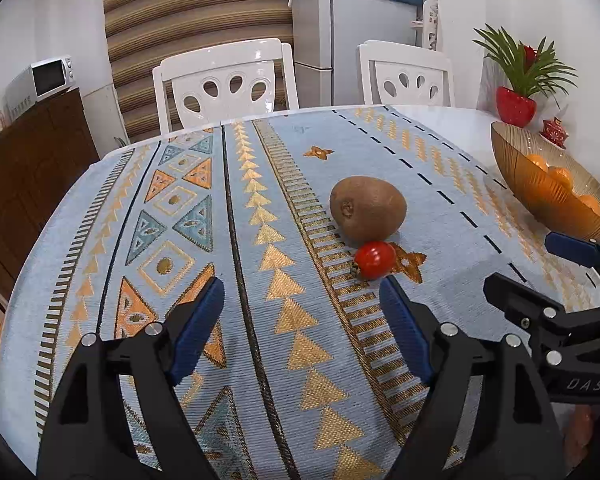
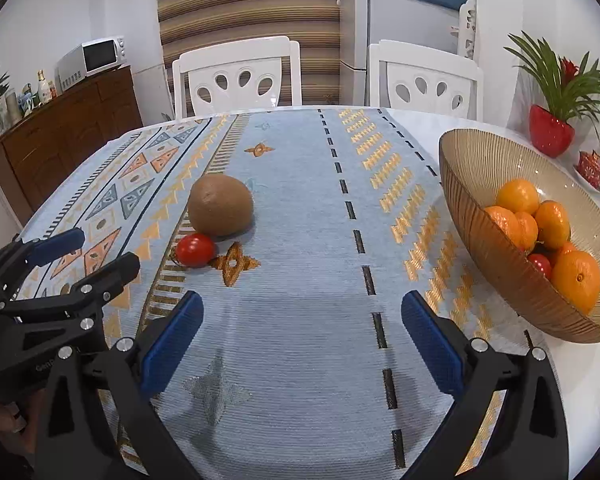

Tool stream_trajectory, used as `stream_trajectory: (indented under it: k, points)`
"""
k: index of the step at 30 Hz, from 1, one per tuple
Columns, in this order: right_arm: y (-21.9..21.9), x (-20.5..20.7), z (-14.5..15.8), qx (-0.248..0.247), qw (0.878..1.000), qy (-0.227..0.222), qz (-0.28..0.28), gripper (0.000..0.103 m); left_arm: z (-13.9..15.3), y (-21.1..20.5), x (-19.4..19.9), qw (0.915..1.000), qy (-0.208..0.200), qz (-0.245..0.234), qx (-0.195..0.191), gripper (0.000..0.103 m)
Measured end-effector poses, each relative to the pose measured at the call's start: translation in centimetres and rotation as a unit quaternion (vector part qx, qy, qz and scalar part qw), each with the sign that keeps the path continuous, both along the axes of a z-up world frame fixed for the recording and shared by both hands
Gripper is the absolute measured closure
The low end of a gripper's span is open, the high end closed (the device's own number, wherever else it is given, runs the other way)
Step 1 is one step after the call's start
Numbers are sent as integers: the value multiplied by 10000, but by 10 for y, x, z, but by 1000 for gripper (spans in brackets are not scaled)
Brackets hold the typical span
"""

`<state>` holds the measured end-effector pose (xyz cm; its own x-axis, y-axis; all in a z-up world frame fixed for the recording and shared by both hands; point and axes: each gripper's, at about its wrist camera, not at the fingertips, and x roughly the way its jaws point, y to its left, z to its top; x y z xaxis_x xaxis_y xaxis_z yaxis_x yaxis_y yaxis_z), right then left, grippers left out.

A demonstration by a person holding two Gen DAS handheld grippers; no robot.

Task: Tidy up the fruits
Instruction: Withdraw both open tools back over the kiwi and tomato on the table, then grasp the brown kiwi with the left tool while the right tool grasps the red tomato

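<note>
On the patterned tablecloth (image 1: 260, 208), a brown kiwi (image 1: 367, 209) lies with a small red tomato (image 1: 374, 259) touching its near side. Both sit just beyond the left gripper (image 1: 302, 300), a little to the right of the line between its fingers; the tomato is close to the tip of its right blue pad (image 1: 406, 328), though contact cannot be judged. That gripper's jaws stand wide apart with only bare cloth between them. From the right wrist view, the right gripper (image 2: 302, 320) is spread to its widest, nothing between its fingers, and hovers over the plain blue band of the cloth beside a dashed black line. The kiwi (image 2: 221, 205) and tomato (image 2: 195, 250) lie ahead of it and off to its left, well apart from its pads. To its right stands a ribbed amber glass bowl (image 2: 472, 184) on the bare white table edge, holding several oranges (image 2: 518, 196) and one red tomato half hidden among them. Each gripper appears at the edge of the other's view, side by side.
</note>
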<state>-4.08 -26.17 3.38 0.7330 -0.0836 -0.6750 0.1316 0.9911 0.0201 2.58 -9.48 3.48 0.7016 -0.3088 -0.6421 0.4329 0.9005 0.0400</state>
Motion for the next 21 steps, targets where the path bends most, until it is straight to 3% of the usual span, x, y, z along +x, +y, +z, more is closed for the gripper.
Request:
stream_trajectory:
  k: [11,21]
  points:
    - [-13,7,-8,383,9989,259,-83,5,-1,-2,1,10000,13,-27,68,22]
    - [-9,4,-6,225,9995,185,-128,5,-2,-4,2,9998,5,44,170,18]
